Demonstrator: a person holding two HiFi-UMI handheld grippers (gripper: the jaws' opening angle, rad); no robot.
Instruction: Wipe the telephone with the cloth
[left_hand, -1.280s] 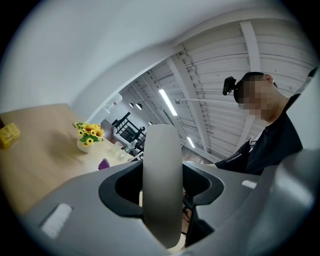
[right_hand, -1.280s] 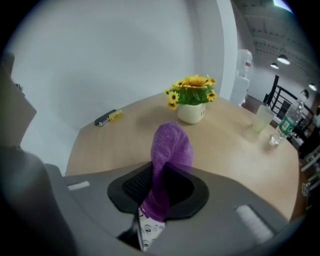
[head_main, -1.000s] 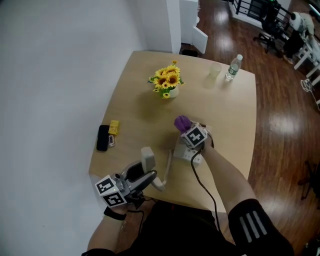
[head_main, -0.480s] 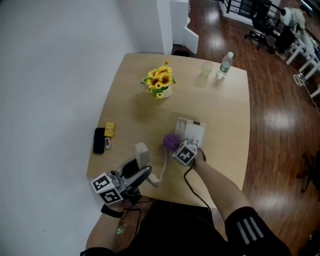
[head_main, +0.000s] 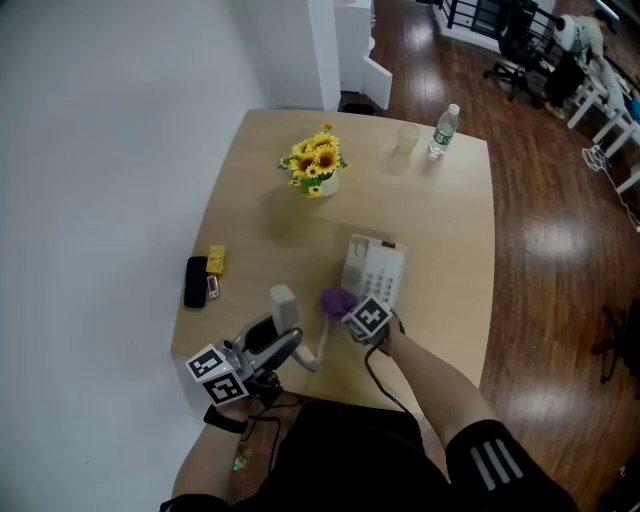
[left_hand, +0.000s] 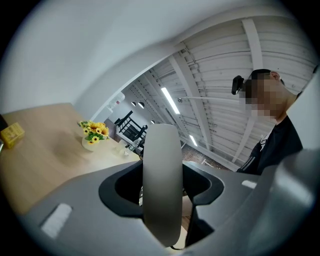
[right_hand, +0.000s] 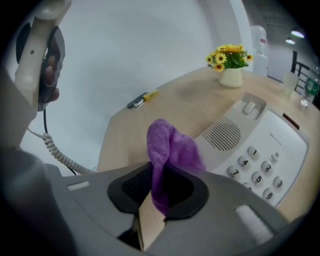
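Pinching the purple cloth (right_hand: 170, 147) between its clamped jaws, the right gripper (right_hand: 156, 197) holds it at the near left corner of the white desk telephone (right_hand: 260, 150); we cannot tell whether the cloth touches the casing. In the head view the cloth (head_main: 337, 300) sits just beside the telephone (head_main: 374, 270), which lies on the table's near half, ahead of the right gripper (head_main: 346, 308). On the keypad we can read the digits 1, 4, 7 and 5; the small print above the keys is too fine to read. A slotted speaker grille and the bare cradle show on the phone's left part.

The handset (head_main: 285, 308) is off the base, held upright to the left by the left gripper (head_main: 272, 345), whose jaws are closed on it. In the left gripper view the handset (left_hand: 161, 180) fills the gap between the jaws. A coiled cord (head_main: 324, 345) hangs from it.

The table (head_main: 440, 230) is pale wood with rounded corners. At its far side stand sunflowers in a white pot (head_main: 317, 165), a clear cup (head_main: 406, 138) and a water bottle (head_main: 443, 128). Near the left edge lie a black device (head_main: 196, 282) and a small yellow box (head_main: 215, 260), close together. A white wall (head_main: 100, 150) runs to the left, and dark wooden floor (head_main: 560, 220) spreads to the right.
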